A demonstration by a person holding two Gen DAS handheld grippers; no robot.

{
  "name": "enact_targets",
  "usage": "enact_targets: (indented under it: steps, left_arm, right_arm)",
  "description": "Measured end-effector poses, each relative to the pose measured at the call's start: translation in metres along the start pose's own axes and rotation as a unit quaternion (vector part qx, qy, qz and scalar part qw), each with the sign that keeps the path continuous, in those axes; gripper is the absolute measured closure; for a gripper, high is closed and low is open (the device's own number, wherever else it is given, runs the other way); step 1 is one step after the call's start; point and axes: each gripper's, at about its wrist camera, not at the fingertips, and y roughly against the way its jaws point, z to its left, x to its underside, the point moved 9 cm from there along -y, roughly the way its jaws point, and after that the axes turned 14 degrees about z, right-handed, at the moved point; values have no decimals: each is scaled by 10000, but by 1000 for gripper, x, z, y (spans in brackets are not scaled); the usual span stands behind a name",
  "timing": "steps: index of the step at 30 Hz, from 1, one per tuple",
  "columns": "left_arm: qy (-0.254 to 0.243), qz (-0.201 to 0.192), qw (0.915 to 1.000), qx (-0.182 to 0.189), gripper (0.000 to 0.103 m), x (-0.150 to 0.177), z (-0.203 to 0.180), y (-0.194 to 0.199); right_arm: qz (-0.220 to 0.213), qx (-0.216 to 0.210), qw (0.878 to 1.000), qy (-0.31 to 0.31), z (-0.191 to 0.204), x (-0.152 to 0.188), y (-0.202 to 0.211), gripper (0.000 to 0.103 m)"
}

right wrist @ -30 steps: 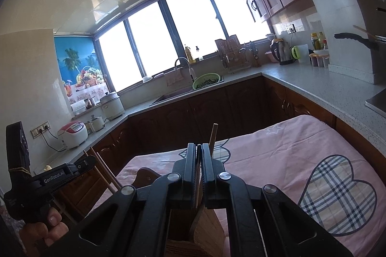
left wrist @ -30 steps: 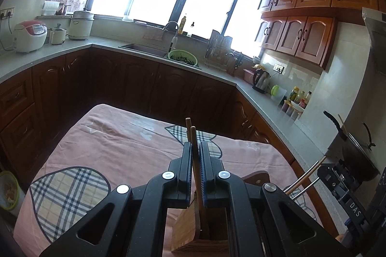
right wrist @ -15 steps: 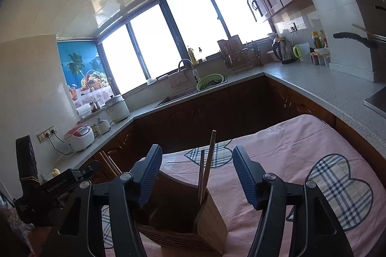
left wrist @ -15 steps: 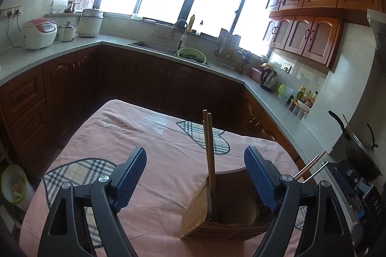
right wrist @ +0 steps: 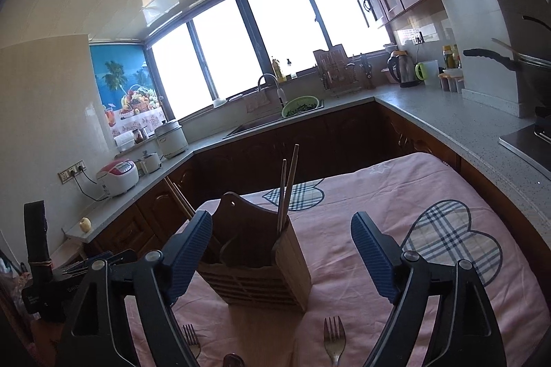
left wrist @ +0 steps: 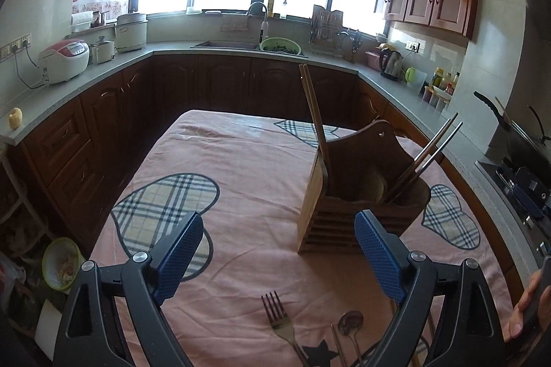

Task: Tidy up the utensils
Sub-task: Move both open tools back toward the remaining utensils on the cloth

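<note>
A wooden utensil holder (left wrist: 358, 194) (right wrist: 261, 263) stands on the pink-clothed table (left wrist: 241, 156). A pair of wooden chopsticks (left wrist: 315, 115) leans in its left compartment, a darker pair (left wrist: 434, 146) (right wrist: 287, 191) in its right one. My left gripper (left wrist: 277, 220) hovers short of the holder, jaws opening, nothing between them. My right gripper (right wrist: 281, 218) faces the holder from the other side, jaws opening too, its pads clear of the holder. A fork (left wrist: 279, 318) and a spoon (left wrist: 349, 324) lie on the cloth below the left gripper. Two forks (right wrist: 332, 339) (right wrist: 191, 337) show in the right wrist view.
Dark cabinets and a grey countertop (left wrist: 103, 74) wrap around the table, with a rice cooker (left wrist: 63, 60), sink (left wrist: 227, 44) and kettle (left wrist: 391, 63). A stove with a pan (left wrist: 509, 125) stands at the right. A hand (left wrist: 523, 305) shows at the lower right edge.
Both grippers were shut on chopsticks over the holder, then opened wide and drew back. Both pairs now stand in the holder, and the forks and spoon have come into view.
</note>
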Motion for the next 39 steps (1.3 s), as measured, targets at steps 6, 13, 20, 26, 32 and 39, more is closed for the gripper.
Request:
enact_targets:
  steps: [6,13,20,26,32,39]
  left_arm:
    - [132,253,9996,-60,13,18,6,23]
    - [273,480,9985,-59,13,42,19,38]
    - [415,950,9946,-4,13,70,28,35]
    - [417,1069,9933,-99,13,83,30,27]
    - [349,1155,9926,-94,13,89,27,21]
    - [294,1246,9916,-156,13,89,28,9]
  right_arm:
    - [163,44,9999,19,-2,22,17,18]
    - [300,102,9995,47,-1,48,33,18]
    - [548,173,9983,3,-6,76,35,18]
    - [778,243,9967,62,-7,93,31,19]
    - [1025,352,9939,187,-4,109,22,20]
    - [1337,343,9902,193,-1,121,4,40]
